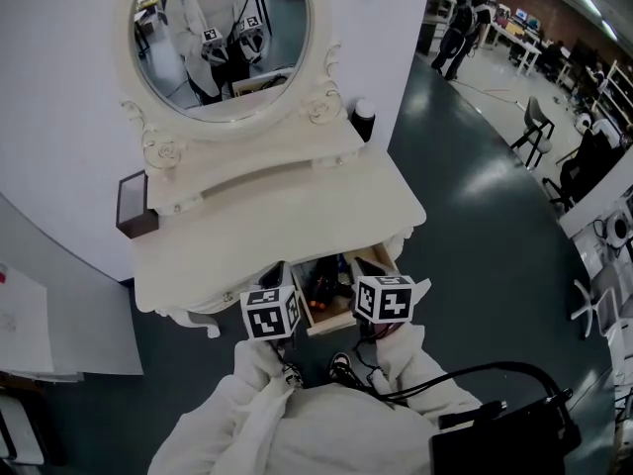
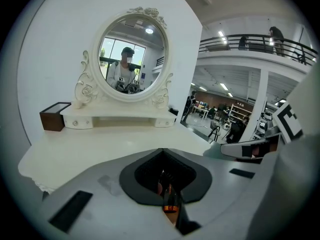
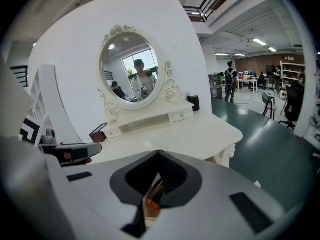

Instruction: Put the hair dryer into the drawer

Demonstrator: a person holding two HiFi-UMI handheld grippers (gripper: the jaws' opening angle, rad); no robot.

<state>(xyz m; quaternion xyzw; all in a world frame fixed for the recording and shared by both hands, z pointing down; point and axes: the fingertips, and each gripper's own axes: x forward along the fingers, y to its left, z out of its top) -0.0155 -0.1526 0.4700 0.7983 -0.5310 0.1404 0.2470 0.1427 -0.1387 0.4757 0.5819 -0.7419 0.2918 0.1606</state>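
- Head view: the open pale-wood drawer (image 1: 327, 325) at the front of the white carved dressing table (image 1: 297, 206) holds a dark, orange-flecked shape, apparently the black hair dryer (image 1: 321, 283). The left gripper (image 1: 279, 271) and the right gripper (image 1: 362, 265) hang just above it.
- Left gripper view: the jaws almost meet, leaving a thin slit with nothing gripped.
- Right gripper view: the jaws are equally narrow and empty.

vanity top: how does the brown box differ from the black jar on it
Shape: the brown box is rectangular with square corners, while the black jar is a round cylinder. Colour: the box is dark brown; the jar is black with a pale top in the head view. Place: in the head view the box stands left of the mirror, the jar right of it. Both stand on the white vanity, close to the wall.
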